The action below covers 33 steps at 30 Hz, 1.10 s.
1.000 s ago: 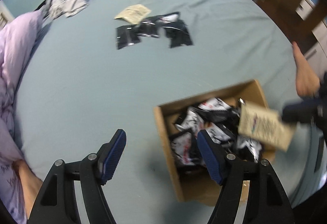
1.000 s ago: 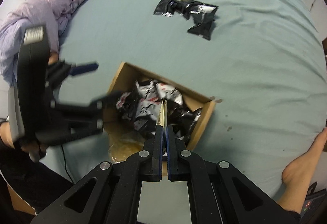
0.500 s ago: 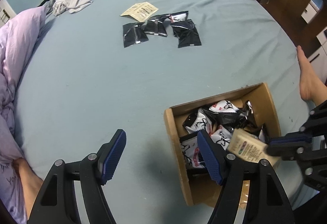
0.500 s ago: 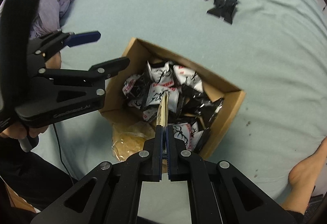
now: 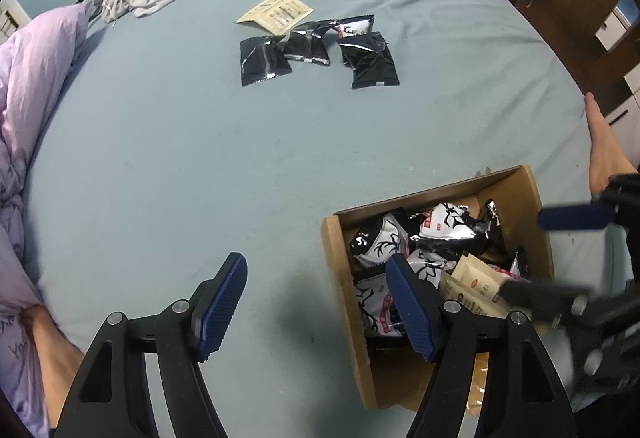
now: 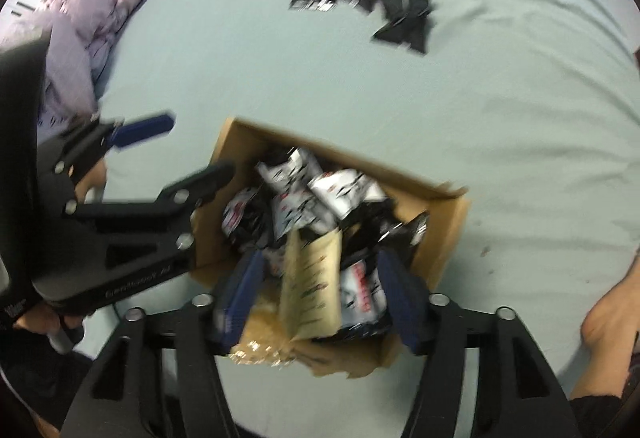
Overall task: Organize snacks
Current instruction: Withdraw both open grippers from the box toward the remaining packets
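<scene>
Packet, beige, stands on edge between my right gripper pads at the near end of the box; the jaws are opening and the pads no longer press it, so I judge it released onto the black-and-white packets there. My left gripper hangs half-wide and empty over the bed, just beside the box's left wall. Remaining packets, black, lie in a row near the bed's far edge, one beige sachet just behind them. The row runs left to right, well ahead of both jaws. Neither hand is clearly nearer, though the left is free.
</scene>
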{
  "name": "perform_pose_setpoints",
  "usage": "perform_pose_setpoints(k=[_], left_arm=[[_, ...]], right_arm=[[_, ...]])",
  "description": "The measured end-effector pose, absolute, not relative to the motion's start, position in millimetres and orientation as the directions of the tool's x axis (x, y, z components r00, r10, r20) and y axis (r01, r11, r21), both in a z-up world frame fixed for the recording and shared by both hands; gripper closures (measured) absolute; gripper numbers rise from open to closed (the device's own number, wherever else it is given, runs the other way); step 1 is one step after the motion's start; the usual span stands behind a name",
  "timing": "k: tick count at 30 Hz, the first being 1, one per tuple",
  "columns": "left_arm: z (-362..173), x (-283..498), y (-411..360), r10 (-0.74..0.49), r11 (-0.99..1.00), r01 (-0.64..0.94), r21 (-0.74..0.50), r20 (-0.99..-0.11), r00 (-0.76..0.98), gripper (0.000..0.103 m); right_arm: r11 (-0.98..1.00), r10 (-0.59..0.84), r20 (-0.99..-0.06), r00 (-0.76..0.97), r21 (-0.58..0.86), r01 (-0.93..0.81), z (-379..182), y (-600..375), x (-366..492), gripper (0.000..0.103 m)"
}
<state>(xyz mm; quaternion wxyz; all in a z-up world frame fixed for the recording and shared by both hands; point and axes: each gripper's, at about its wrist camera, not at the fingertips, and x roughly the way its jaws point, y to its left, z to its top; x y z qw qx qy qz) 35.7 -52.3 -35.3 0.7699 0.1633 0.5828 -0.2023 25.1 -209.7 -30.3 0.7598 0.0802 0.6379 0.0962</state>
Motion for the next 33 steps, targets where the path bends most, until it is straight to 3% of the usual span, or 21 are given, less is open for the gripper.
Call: perform_pose_setpoints(k=[6,13,26,33], left_arm=[[-36,37,-50,-0.114,0.889,0.457,0.006,-0.965,0.236,0.031],[-35,45,-47,-0.08,0.909,0.415,0.046,-0.956,0.281,0.028],[-34,68,-40,-0.048,0.935,0.349,0.065,-0.95,0.307,0.025],[-24,71,-49,-0.013,0.925,0.355,0.136,-0.922,0.387,0.021]], right_arm=[[0.953,0.21,-0.947,0.242,0.254,0.165,-23,-235,19,0.042],[0.96,0.121,-0.949,0.291,0.187,0.21,-18,-242,23,0.042],[0.977,0.077,-0.955,0.286,0.129,0.169,-26,-252,53,0.042],[0.976,0.089,-0.957,0.276,0.14,0.167,-31,-263,76,0.042]])
